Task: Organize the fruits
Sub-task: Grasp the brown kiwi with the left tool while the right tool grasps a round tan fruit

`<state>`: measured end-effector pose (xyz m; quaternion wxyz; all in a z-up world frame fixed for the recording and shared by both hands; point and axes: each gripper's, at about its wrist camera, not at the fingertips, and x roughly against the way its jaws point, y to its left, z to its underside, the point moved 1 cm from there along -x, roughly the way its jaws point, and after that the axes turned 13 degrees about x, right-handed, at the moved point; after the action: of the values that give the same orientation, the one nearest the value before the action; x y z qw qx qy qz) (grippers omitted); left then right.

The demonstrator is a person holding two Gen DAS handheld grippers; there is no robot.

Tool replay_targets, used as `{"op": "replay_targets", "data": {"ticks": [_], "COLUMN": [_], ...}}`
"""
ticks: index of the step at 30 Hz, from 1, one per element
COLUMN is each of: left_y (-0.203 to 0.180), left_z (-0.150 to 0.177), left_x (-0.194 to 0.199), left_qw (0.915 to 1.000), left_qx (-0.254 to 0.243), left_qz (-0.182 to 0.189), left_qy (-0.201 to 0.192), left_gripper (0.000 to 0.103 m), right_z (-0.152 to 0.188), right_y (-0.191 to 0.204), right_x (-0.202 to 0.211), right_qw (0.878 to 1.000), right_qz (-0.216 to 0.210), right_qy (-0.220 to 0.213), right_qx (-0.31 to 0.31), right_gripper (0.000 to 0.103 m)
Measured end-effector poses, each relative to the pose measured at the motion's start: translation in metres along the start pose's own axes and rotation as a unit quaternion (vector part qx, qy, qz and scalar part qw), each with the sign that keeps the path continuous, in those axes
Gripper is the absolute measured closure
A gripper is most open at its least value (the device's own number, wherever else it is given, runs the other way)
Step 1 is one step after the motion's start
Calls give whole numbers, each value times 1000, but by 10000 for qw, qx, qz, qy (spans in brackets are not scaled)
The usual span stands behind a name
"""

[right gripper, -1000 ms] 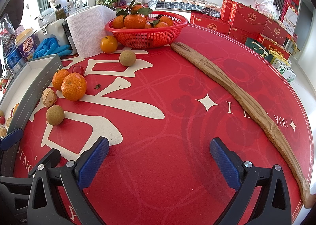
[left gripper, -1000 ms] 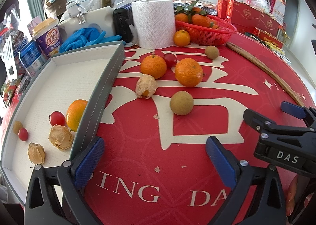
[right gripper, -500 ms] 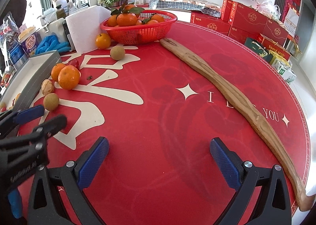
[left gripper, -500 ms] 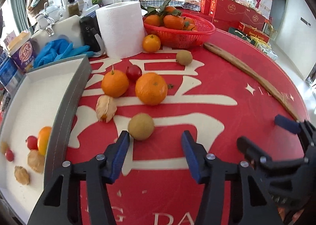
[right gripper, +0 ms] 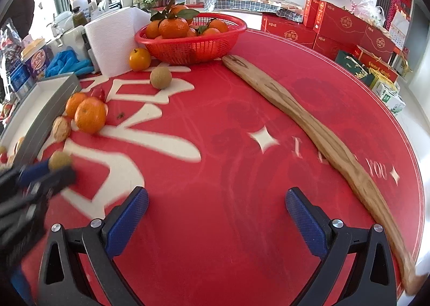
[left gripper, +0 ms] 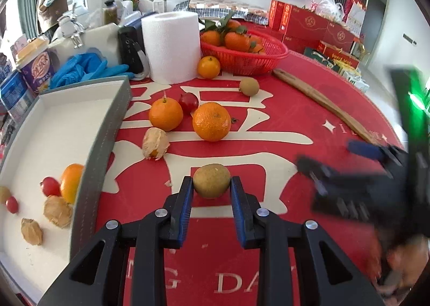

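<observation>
My left gripper [left gripper: 211,186] is shut on a brown round fruit [left gripper: 211,180] on the red tablecloth; it also shows blurred in the right wrist view [right gripper: 60,160]. Beyond it lie two oranges [left gripper: 211,121] [left gripper: 165,113], a husked fruit [left gripper: 155,142], a small red fruit [left gripper: 188,101] and another brown fruit [left gripper: 249,86]. The white tray [left gripper: 102,142] at left holds an orange [left gripper: 70,181], small red fruits [left gripper: 50,186] and husked fruits [left gripper: 57,211]. My right gripper [right gripper: 216,210] is open and empty over bare cloth; it appears blurred in the left wrist view [left gripper: 349,160].
A red basket [left gripper: 243,57] of oranges stands at the back, with a loose orange [left gripper: 208,67] and a paper towel roll [left gripper: 172,46] beside it. A long wooden piece [right gripper: 317,139] lies across the right. Blue gloves [left gripper: 86,69] and containers crowd the back left.
My left gripper moved forward and closed on the brown fruit, which was in front of the open jaws before. The right gripper shifted slightly; the view is blurred by motion.
</observation>
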<state>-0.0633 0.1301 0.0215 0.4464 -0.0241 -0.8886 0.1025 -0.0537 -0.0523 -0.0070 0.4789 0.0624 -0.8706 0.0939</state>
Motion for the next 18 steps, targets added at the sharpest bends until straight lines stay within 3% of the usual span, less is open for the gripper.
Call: {"op": "replay_targets", "data": {"ticks": [5, 7, 9, 11, 12, 13, 14, 16, 18], "left_y": [11, 17, 25, 33, 37, 41, 45, 54, 65], "left_z": [5, 6, 6, 4, 3, 2, 1, -2, -4], "left_x": [21, 29, 38, 46, 51, 54, 57, 63, 70], "left_qw": [9999, 9998, 9995, 9991, 9988, 9985, 9981, 9972, 9959], "left_qx": [60, 114, 186, 249, 285, 314, 353, 434, 503], "left_qz": [7, 8, -36, -57, -87, -116, -152, -209, -294], "left_qy": [-144, -191, -258, -338, -388, -430, -485, -573, -685], "left_gripper": [73, 73, 72, 72, 72, 72, 72, 72, 72], "right_z": [-43, -59, -75, -86, -90, -93, -97, -100, -100], "right_y": [1, 6, 13, 20, 25, 31, 38, 43, 44], "right_x": [-22, -31, -43, -49, -51, -51, -51, -49, -45], "right_qw": [9984, 9985, 9991, 9995, 9996, 9997, 9992, 9989, 9992], "right_qz": [-478, -462, -347, -268, -189, -71, 9, -42, -99], "right_qy": [-129, -201, -199, -179, -184, -193, -243, -282, -231], "right_qx": [-256, -223, -147, -55, 25, 146, 309, 374, 295], "right_gripper": [1, 3, 12, 12, 20, 34, 40, 73, 73]}}
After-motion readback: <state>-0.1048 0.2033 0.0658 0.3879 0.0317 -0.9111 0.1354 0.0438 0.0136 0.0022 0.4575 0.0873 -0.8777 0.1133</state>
